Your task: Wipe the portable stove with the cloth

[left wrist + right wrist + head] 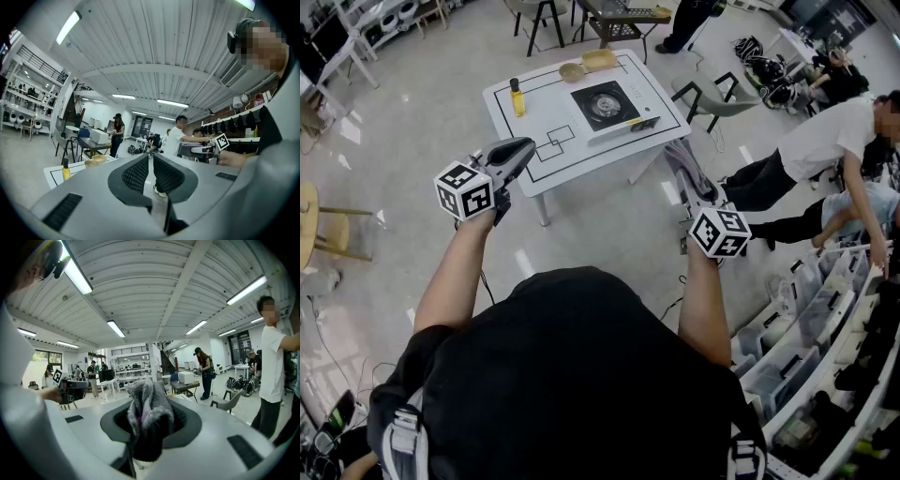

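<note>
Left hand-held gripper (521, 148): jaws closed together, nothing between them; held level; left forearm (455, 272) stretched forward.
Right hand-held gripper (679, 159): jaws clamped on grey cloth (148, 406); tipped slightly down; right forearm (703, 300) stretched forward.
Both well apart.

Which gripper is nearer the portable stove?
Right. The right gripper, shut on the cloth, hovers off the table's near right corner, just short of the portable stove; the left gripper hovers off the near left side, farther away.
</note>
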